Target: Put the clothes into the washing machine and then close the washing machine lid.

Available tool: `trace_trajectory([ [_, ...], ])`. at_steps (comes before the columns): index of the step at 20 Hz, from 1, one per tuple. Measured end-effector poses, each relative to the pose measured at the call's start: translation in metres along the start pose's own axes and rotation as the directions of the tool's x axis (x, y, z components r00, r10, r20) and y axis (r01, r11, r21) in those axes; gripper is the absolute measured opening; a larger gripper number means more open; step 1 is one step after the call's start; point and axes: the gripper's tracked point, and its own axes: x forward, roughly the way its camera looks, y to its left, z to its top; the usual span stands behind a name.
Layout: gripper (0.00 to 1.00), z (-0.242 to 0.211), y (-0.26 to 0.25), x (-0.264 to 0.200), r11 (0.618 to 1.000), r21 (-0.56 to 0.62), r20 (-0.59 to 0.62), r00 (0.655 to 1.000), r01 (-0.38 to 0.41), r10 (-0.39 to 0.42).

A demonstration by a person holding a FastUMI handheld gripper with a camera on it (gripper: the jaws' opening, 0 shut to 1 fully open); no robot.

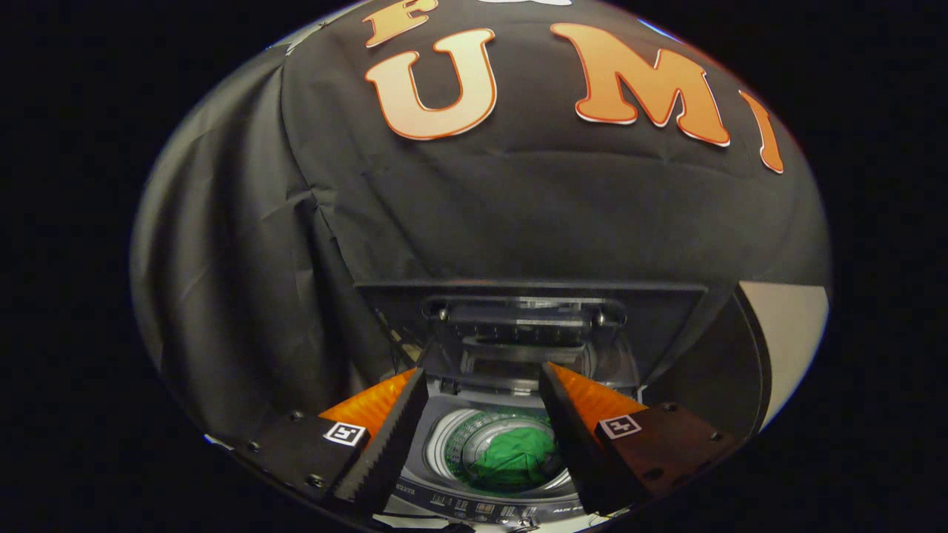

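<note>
The 2 fingers (400,437) of the gripper (483,377) stand spread apart with nothing between them. Just below and ahead of them, framed in their gap, the green clothes (515,463) lie bunched inside the drum (452,444) of the top-loading washing machine (444,503). So the loading looks done. Beyond the drum, the washing machine lid (533,303) stands raised against the booth wall, hinged at the far side, directly ahead of the fingertips. Closing it likely means reaching forward over the drum and drawing its top edge down toward the gripper.
</note>
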Motion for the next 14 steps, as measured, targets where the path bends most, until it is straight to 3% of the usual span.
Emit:
trace_trajectory([
  [8, 0.98, 0.066, -0.018, 0.026, 0.999, -0.005, 0.09, 0.995, 0.042, -0.042],
  [14, 0.98, 0.079, -0.04, 0.062, 0.993, -0.016, 0.078, 0.99, 0.118, -0.117],
])
